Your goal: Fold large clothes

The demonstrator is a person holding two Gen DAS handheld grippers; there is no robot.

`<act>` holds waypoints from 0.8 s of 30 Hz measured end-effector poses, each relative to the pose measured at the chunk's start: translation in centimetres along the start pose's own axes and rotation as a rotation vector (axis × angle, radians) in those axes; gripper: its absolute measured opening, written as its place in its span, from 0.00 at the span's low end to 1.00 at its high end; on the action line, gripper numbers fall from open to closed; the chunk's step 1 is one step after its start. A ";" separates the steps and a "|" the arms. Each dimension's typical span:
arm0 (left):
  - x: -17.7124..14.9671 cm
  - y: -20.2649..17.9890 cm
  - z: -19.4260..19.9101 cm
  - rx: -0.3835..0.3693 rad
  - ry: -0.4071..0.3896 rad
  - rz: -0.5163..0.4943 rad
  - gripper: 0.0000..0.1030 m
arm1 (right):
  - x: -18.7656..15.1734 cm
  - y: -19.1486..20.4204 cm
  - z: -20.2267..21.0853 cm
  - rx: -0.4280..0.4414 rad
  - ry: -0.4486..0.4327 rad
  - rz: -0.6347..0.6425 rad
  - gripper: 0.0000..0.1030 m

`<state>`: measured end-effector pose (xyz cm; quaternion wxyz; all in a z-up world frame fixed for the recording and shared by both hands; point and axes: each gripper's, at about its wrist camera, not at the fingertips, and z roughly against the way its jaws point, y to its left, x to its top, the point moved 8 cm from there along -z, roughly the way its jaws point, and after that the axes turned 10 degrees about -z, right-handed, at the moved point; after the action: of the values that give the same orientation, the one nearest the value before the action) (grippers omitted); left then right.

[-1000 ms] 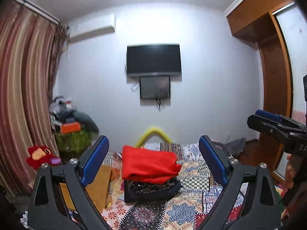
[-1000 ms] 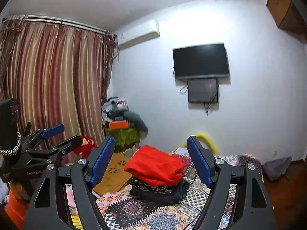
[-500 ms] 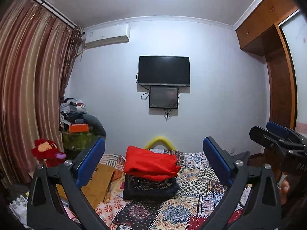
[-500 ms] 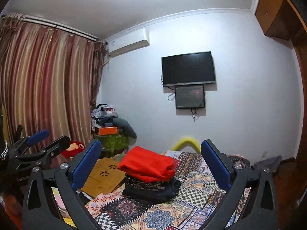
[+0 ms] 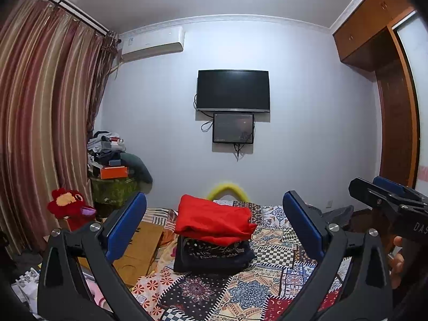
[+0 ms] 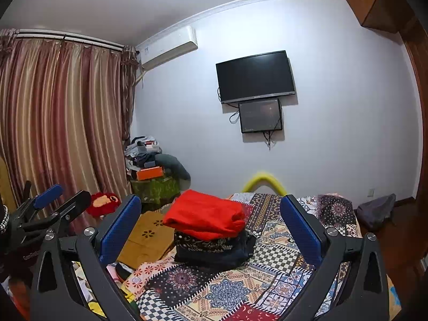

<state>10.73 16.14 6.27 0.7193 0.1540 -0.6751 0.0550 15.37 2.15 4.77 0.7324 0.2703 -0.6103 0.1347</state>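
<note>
A folded red garment [image 5: 214,222] lies on top of folded dark patterned clothes [image 5: 214,254], stacked on the patchwork bedspread [image 5: 240,291]. The stack also shows in the right wrist view, red garment [image 6: 206,216] over dark clothes [image 6: 214,251]. My left gripper [image 5: 214,230] is open and empty, held up in the air short of the stack. My right gripper [image 6: 211,227] is open and empty too, also raised and apart from the clothes. The right gripper shows at the right edge of the left wrist view [image 5: 385,198]; the left gripper shows at the left edge of the right wrist view [image 6: 56,200].
A brown cardboard piece [image 5: 139,246] lies left of the stack. A red plush toy [image 5: 69,206] and a cluttered green stand [image 5: 115,187] are by the striped curtain [image 5: 40,133]. A TV [image 5: 232,91] hangs on the far wall; a wooden wardrobe [image 5: 396,123] is at right.
Both grippers have tilted upward and drawn back, so more ceiling and wall show and the clothes stack sits lower in view. Both stay open.
</note>
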 end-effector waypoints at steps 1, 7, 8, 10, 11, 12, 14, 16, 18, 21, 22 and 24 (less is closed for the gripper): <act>0.0 -0.1 0.0 -0.001 0.002 -0.003 1.00 | -0.1 0.0 0.0 -0.001 0.004 0.000 1.00; -0.2 -0.5 -0.2 -0.001 0.007 -0.008 1.00 | -0.2 -0.2 0.1 -0.012 0.020 -0.003 1.00; -0.2 -0.5 -0.2 -0.002 0.008 -0.009 1.00 | -0.3 -0.2 0.0 -0.013 0.022 -0.004 1.00; -0.3 -0.5 -0.3 -0.004 0.010 -0.008 1.00 | -0.3 -0.2 0.0 -0.012 0.027 -0.008 1.00; -0.4 -0.4 -0.4 -0.005 0.011 -0.008 1.00 | -0.3 -0.2 0.0 -0.012 0.028 -0.008 1.00; -0.5 -0.4 -0.4 -0.005 0.013 -0.007 1.00 | -0.2 -0.2 0.1 -0.015 0.028 -0.006 1.00; -0.6 -0.4 -0.6 -0.008 0.018 -0.004 1.00 | -0.2 -0.3 0.0 -0.020 0.028 -0.004 1.00; -0.8 -0.4 -0.8 -0.012 0.023 0.000 1.00 | -0.2 -0.3 0.0 -0.017 0.033 -0.009 1.00; -0.8 -0.2 -0.9 -0.013 0.026 0.005 1.00 | -0.2 -0.4 0.0 -0.014 0.038 -0.014 1.00; -0.8 -0.2 -1.0 -0.013 0.026 0.009 1.00 | -0.1 -0.5 0.0 -0.014 0.043 -0.015 1.00; -0.9 -0.2 -1.0 -0.011 0.026 0.008 1.00 | -0.1 -0.5 0.0 -0.014 0.042 -0.016 1.00; -0.9 -0.2 -1.1 -0.011 0.029 0.005 1.00 | 0.0 -0.6 0.0 -0.019 0.041 -0.014 1.00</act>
<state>11.79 16.37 5.25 0.7297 0.1477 -0.6653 0.0554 15.70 1.62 4.59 0.7482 0.2648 -0.5944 0.1293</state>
